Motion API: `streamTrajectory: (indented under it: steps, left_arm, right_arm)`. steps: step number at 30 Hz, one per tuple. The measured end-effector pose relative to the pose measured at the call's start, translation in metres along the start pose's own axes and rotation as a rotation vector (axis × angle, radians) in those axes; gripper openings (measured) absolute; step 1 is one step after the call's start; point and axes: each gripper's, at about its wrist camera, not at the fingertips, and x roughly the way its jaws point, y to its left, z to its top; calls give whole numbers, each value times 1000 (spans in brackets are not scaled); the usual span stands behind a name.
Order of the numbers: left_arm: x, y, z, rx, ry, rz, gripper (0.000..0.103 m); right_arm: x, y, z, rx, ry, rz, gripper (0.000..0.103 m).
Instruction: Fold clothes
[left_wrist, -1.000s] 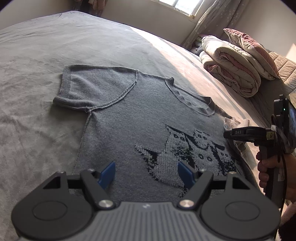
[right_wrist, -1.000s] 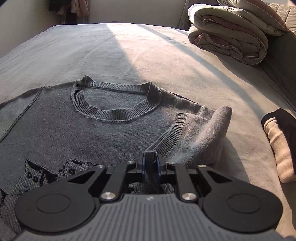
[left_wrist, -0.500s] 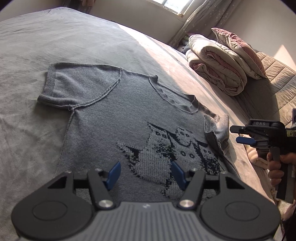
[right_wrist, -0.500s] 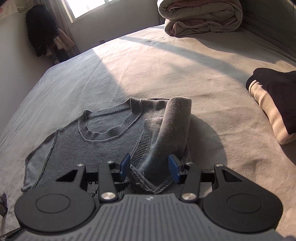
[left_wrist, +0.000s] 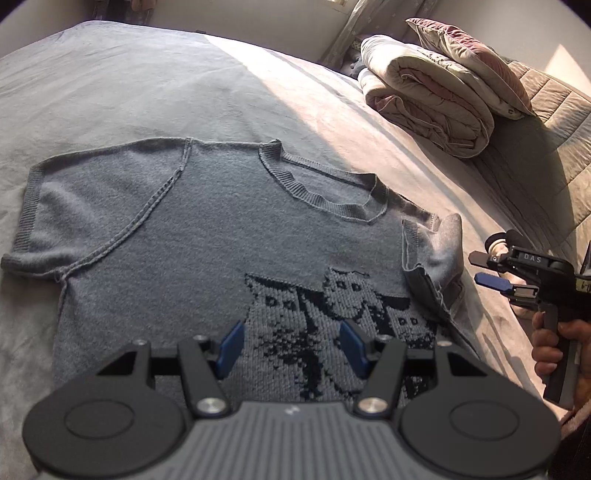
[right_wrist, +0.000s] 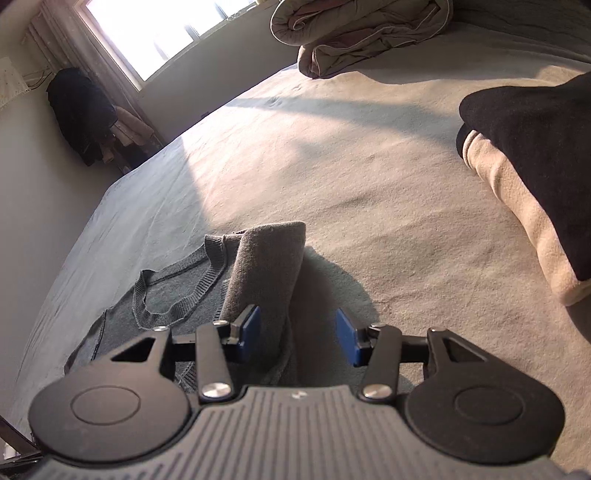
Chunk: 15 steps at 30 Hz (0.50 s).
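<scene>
bed (right_wrist: 369, 177) open, quilt (left_wrist: 428, 99) (far) blocks

I see a wide bed (left_wrist: 147, 92) under a pale grey sheet, with a broad band of sunlight crossing it from the window (right_wrist: 155, 33) on the far wall. Patterned curtains (right_wrist: 110, 74) hang beside that window, and dark and pink clothes (right_wrist: 85, 114) hang in the corner against a plain light wall (right_wrist: 33, 166). A rolled, quilted duvet (left_wrist: 424, 99) lies at the head of the bed with a pillow (left_wrist: 469, 59) on top, beside a quilted brown cover (left_wrist: 546, 140).
</scene>
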Motion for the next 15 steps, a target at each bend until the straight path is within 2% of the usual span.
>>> streamTrajectory:
  steps: [3,8,11,15]
  left_arm:
    - [28,-25,17,17,-7,25,58]
    - [72,-58,42,25,-25,-20,58]
    - [100,-73,56,51,-45,-33,58]
    - [128,-82,68,62,-56,-87,58]
  right_arm:
    - [13,-10,1,7,-5,62,50]
    - [23,-35,-8,22,-71,212,50]
    - [23,-42,-7,9,-82,258,49]
    - [23,-45,-3,-3,-93,268,50]
